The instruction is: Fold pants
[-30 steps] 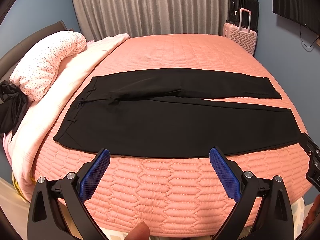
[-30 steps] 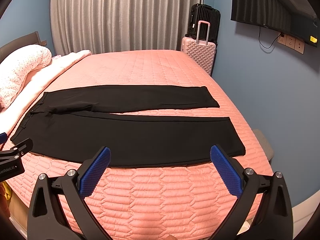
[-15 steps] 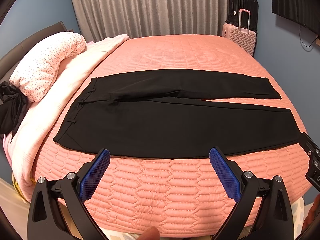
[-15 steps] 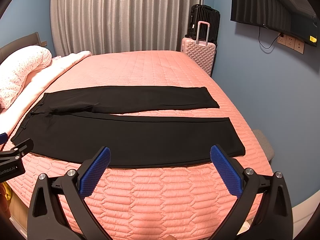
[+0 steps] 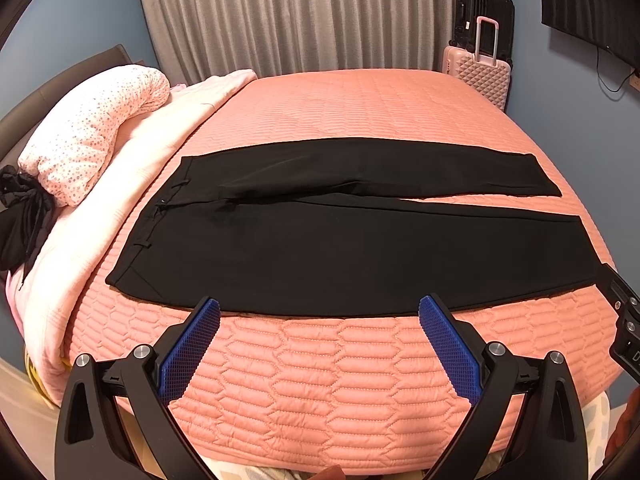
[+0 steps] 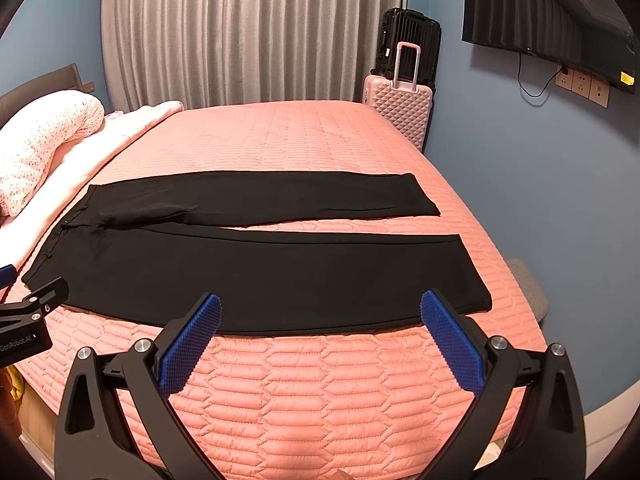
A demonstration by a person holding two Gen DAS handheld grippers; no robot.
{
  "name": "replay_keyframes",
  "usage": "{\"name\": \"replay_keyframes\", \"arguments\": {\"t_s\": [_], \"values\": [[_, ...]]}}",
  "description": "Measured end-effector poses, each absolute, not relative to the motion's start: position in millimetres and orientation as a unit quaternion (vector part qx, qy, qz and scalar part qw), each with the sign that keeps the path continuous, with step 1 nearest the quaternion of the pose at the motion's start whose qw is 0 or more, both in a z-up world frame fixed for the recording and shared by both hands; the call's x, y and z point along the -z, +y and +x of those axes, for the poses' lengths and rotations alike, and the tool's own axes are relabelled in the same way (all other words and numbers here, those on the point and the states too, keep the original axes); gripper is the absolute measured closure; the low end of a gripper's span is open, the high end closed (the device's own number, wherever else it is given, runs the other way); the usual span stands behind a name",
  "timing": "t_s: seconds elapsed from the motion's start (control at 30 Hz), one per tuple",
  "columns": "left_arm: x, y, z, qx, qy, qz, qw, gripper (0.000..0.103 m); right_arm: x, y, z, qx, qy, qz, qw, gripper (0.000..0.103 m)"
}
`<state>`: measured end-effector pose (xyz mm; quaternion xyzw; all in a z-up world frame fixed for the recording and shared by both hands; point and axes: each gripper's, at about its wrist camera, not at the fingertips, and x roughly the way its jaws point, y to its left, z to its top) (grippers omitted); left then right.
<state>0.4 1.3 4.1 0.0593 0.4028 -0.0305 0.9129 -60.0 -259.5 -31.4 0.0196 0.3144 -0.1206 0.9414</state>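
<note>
Black pants (image 5: pixel 352 256) lie flat on the pink quilted bed (image 5: pixel 360 104), waistband to the left, both legs stretched to the right and spread slightly apart. They also show in the right wrist view (image 6: pixel 264 272). My left gripper (image 5: pixel 319 312) is open and empty, held just in front of the near leg's edge toward the waist side. My right gripper (image 6: pixel 320 308) is open and empty, in front of the near leg's edge toward the hem. Part of the right gripper's body (image 5: pixel 624 320) shows at the left view's right edge.
A rolled dotted duvet (image 5: pixel 92 132) and pale pink blanket (image 5: pixel 132 168) lie along the bed's left side. A dark garment (image 5: pixel 20 216) hangs at far left. A pink suitcase (image 6: pixel 400 108) and black suitcase (image 6: pixel 412 40) stand behind the bed; a TV (image 6: pixel 552 20) hangs right.
Both grippers have edged very slightly toward the bed. The pants have not moved and both grippers stay open.
</note>
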Motion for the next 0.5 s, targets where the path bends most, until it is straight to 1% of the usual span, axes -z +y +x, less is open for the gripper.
{"name": "replay_keyframes", "arguments": {"t_s": [0.5], "values": [[-2.7,-1.5,-0.1,0.029,0.404,0.061,0.912,0.005,32.4,-259.3,-60.7,0.120,0.315,0.021,0.941,0.005]]}}
